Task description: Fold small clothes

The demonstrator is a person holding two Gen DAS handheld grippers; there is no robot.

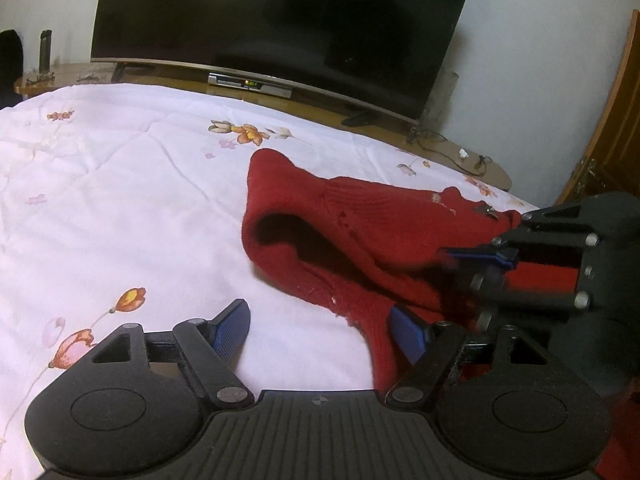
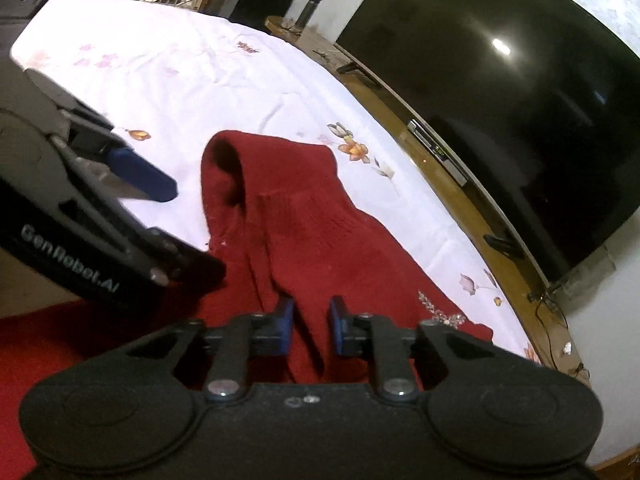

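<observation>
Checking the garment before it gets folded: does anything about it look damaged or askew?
The red sweater lies rumpled on the sheet, its sleeve bent upward with the cuff gaping. Along its near edge, small pale frayed-looking specks show; whether these are tears or lint cannot be told.

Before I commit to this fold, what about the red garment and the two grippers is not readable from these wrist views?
- Red knit garment: near part hidden under both gripper bodies; overall shape unreadable.
- Right gripper: pads close on a fold, but the contact is hidden by cloth; blurred in the left view.
- Left gripper: one pad lies behind the garment's edge.
- Trim on the garment: too small to identify.
</observation>
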